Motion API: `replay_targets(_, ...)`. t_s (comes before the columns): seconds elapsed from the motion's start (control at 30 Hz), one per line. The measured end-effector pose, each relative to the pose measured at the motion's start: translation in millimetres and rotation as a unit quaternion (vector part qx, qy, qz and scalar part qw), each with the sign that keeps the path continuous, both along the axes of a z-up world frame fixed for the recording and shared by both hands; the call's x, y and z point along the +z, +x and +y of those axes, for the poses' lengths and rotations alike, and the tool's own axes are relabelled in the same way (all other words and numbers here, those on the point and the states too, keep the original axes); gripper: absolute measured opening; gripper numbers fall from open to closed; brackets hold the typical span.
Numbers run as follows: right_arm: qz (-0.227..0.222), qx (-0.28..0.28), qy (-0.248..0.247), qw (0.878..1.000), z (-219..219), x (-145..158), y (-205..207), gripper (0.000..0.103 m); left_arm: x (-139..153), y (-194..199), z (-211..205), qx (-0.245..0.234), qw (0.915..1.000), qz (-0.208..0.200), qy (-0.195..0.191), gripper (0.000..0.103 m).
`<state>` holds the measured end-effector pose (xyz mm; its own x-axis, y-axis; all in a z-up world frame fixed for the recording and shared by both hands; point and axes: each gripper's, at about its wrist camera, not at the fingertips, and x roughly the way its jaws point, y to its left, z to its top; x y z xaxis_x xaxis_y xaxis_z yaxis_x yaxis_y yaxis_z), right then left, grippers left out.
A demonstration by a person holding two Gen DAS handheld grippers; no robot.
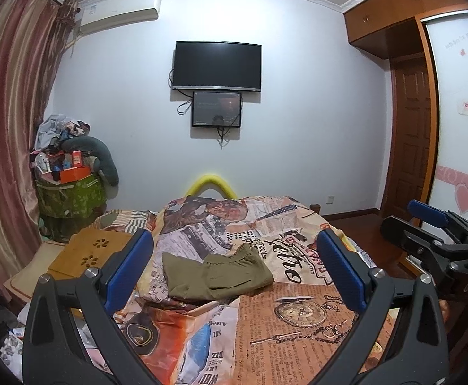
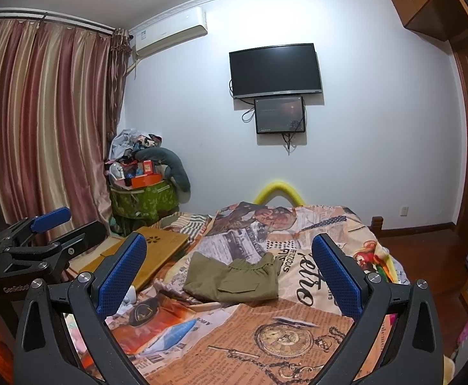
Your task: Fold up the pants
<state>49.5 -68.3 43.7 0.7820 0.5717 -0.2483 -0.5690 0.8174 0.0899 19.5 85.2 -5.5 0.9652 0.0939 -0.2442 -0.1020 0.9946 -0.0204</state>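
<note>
**Folded pants on bed, both grippers wide and empty**

Spread across the lower scene: bed under a newspaper-print cover. High on the far wall: black television, smaller screen just beneath. Along the left side: striped curtains, with a heaped green basket in the corner beside them. On the bed's left edge: wooden lap tray. Mid-bed, lying flat as a compact folded bundle with waistband toward the right: olive pants, apart from both tools. Raised above the near end of the bed: left gripper, blue pads spread wide, holding nothing. Beside it: right gripper, equally wide, likewise empty.
</note>
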Motion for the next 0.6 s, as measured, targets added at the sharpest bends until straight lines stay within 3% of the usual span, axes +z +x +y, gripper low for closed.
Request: replay_targets(0.6, 0.004, 0.001, 0.0, 1.0, 1.1, -0.1, -1.5, 0.102, -1.0, -0.9, -0.3, 0.001, 1.0, 0.004, 0.0, 0.103)
